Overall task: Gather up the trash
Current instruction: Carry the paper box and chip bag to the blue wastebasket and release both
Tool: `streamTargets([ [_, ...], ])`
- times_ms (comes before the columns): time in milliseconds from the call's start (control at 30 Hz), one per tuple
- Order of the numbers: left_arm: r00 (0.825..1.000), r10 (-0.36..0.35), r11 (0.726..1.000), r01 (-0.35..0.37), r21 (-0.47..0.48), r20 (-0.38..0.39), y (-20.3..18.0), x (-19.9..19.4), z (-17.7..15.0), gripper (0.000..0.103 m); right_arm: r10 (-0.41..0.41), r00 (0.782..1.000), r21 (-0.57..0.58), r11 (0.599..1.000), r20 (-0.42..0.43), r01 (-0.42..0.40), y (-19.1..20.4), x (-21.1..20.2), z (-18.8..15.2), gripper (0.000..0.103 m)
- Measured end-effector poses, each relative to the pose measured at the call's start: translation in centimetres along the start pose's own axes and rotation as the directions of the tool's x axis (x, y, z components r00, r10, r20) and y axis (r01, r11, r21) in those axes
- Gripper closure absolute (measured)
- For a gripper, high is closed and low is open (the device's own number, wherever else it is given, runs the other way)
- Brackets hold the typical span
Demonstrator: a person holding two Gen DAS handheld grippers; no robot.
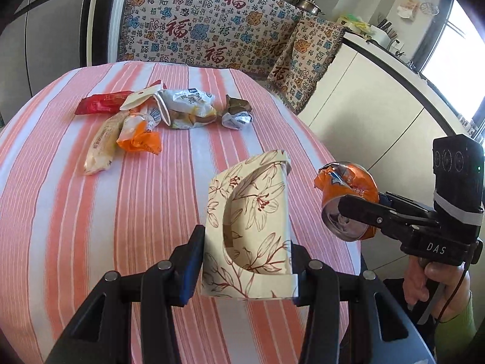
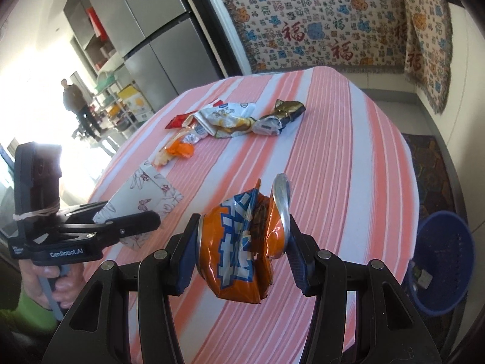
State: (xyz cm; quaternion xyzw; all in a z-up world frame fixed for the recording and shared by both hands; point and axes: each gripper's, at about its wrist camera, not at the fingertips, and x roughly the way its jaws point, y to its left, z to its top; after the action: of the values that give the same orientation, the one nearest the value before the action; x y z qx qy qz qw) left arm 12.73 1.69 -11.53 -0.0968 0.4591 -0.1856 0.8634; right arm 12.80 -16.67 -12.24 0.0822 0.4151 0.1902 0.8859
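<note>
Left gripper (image 1: 247,261): jaws pinching a flowered paper box (image 1: 248,227) by its two side walls, the box upright and lifted just above the striped tablecloth (image 1: 91,227). Its cut-out face looks hollow and thin; a hard squeeze could probably fold it, and a slack one could let it slip down between the pads.

Right gripper (image 2: 242,251): pressed onto a crushed orange can (image 2: 239,242), one finger on each side, the silver rim standing up at 12 o'clock. The can hangs over the near edge of the table. In the left wrist view it sits at 3 o'clock from the box, close by but apart from it. Its creased, uneven body gives poor seating for flat pads, so it may twist or pop free on a quick swing.

Blue basket (image 2: 439,242): on the floor at 3 o'clock in the right wrist view, beyond the table edge, something pale already lying inside. Likely the drop point. A release from too high could bounce the can off the rim.

Farther off, 11 o'clock: a heap of wrappers (image 1: 157,115) lies mid-table, untouched, including a red packet (image 1: 100,104) and an orange one (image 1: 139,141). Light, loose film; a careless sweep could scatter them.

Beyond: a patterned blanket (image 1: 212,27) hanging behind the table.
</note>
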Motion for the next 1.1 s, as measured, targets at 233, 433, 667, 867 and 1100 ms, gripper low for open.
streamTargets([
  [233,1.0,0.018,1.0,-0.019,0.014,0.01,-0.7,-0.7,-0.3,0.057,-0.008,1.0,0.021,1.0,0.023,0.008,0.0,-0.9,-0.6,0.049],
  [433,1.0,0.006,1.0,-0.006,0.025,0.021,-1.6,-0.7,-0.5,0.057,-0.046,0.998,0.002,0.999,0.037,0.046,0.0,-2.2,-0.5,0.049],
  [667,1.0,-0.023,0.998,0.022,0.056,0.004,-3.8,0.9,-0.2,0.057,-0.062,0.997,0.03,0.998,0.054,0.061,-1.5,-3.0,0.0,0.049],
  [867,0.999,-0.045,0.995,0.045,0.085,-0.005,-6.0,1.9,0.5,0.057,-0.071,0.995,0.051,0.996,0.072,0.068,-3.2,-4.2,0.1,0.049],
  [1100,0.996,-0.086,0.984,0.089,0.152,-0.028,-9.8,3.8,1.5,0.057,-0.116,0.989,0.098,0.99,0.095,0.107,-6.7,-6.9,0.1,0.049],
])
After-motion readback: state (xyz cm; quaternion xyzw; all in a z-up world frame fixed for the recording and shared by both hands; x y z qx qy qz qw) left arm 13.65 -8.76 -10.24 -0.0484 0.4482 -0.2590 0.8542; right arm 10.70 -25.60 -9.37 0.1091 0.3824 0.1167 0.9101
